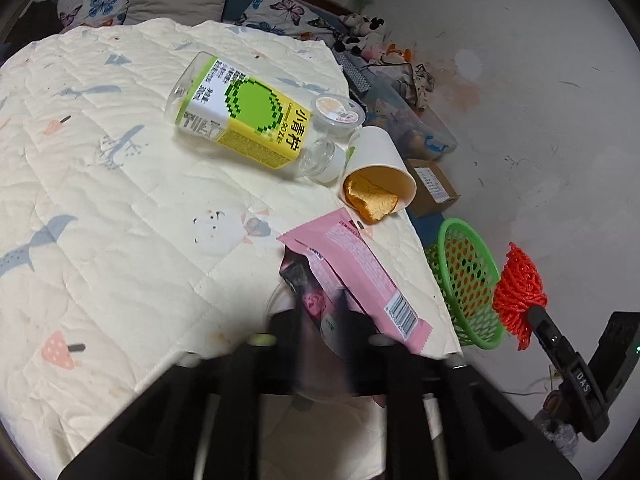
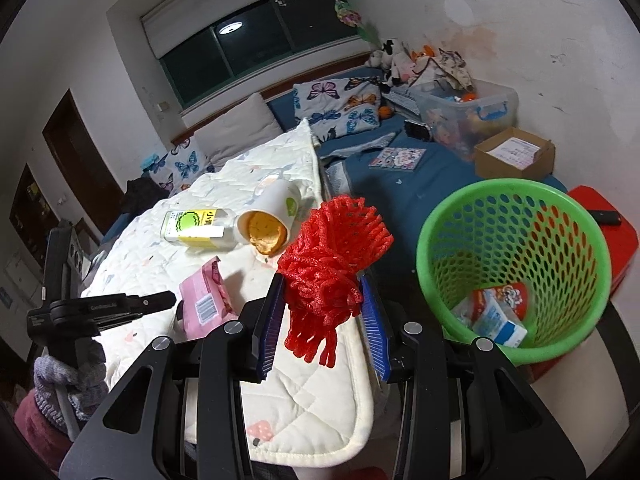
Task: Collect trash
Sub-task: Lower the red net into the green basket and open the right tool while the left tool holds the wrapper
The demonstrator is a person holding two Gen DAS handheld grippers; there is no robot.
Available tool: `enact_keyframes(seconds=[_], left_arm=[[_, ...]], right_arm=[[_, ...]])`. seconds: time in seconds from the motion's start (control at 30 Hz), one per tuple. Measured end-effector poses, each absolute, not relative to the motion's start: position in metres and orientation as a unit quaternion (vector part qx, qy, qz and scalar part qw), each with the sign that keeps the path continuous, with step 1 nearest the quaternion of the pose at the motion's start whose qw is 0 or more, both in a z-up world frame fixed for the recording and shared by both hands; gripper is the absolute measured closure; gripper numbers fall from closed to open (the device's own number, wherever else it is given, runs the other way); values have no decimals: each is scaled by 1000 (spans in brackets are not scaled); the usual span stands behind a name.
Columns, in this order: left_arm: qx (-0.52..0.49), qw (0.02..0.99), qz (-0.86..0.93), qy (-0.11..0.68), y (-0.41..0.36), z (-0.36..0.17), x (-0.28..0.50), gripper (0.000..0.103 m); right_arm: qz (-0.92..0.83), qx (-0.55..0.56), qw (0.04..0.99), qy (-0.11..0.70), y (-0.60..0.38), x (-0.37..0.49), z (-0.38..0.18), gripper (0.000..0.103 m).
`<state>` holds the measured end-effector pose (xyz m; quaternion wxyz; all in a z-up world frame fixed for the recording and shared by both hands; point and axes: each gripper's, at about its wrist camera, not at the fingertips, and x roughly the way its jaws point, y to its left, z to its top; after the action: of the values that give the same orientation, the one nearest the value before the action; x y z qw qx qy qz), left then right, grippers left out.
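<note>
Two hand-held grippers work at the corner of a bed covered by a cream quilt (image 1: 120, 200). The right gripper (image 2: 324, 312) is clamped on a bunch of red foam netting (image 2: 334, 256), which is squeezed between its blue pads (image 2: 269, 320) and hangs below them, above the quilt's corner and just left of the green mesh basket (image 2: 516, 264). The basket stands beside the bed and holds a few wrappers (image 2: 498, 312) at its bottom. The left gripper (image 1: 316, 320) sits over the near end of a pink snack wrapper (image 1: 356, 272) lying near the quilt's edge; the wrapper's end lies between its dark, motion-blurred fingers (image 1: 280, 324), and whether they press on it cannot be told. Farther up the quilt lie a clear bottle with a yellow and green label (image 1: 240, 116) on its side, a small lidded plastic cup (image 1: 336, 114) just beyond its neck, and a tipped white paper cup (image 1: 378, 164) with an orange crumpled piece (image 1: 370, 200) spilling from its mouth. From the right wrist view the left gripper appears at the left edge, held by a hand in a grey knitted glove (image 2: 68, 384).
</note>
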<state>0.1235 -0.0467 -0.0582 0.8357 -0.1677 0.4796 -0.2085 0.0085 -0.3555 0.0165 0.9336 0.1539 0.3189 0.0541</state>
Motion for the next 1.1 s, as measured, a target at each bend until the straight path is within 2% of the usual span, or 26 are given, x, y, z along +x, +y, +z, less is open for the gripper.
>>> enact_keyframes(seconds=[0.03, 0.6, 0.67, 0.7, 0.77, 0.83, 0.9, 0.97, 1.1], left_arm=[[-171, 834, -208, 481, -47, -58, 123, 48], [-183, 817, -183, 515, -77, -71, 129, 47], [-182, 817, -183, 516, -81, -72, 130, 51], [-180, 817, -185, 516, -83, -72, 131, 56], [-177, 816, -191, 516, -87, -72, 133, 67], [-173, 817, -200, 513, -90, -71, 134, 84], [-170, 817, -206, 510, -91, -70, 134, 94], [-168, 818, -209, 508, -90, -71, 134, 99], [-171, 820, -218, 501, -87, -66, 132, 101]], right_arm=[[52, 153, 934, 319, -356, 7, 16, 64], [44, 163, 932, 320, -378, 10, 10, 64], [40, 165, 931, 322, -383, 12, 7, 64], [38, 166, 931, 323, -386, 12, 6, 64], [31, 168, 930, 324, -394, 13, 4, 64], [23, 170, 929, 327, -402, 14, 1, 64], [11, 171, 927, 333, -414, 16, -3, 64], [-2, 171, 925, 339, -425, 17, -8, 64], [-30, 172, 921, 347, -446, 20, -17, 64]])
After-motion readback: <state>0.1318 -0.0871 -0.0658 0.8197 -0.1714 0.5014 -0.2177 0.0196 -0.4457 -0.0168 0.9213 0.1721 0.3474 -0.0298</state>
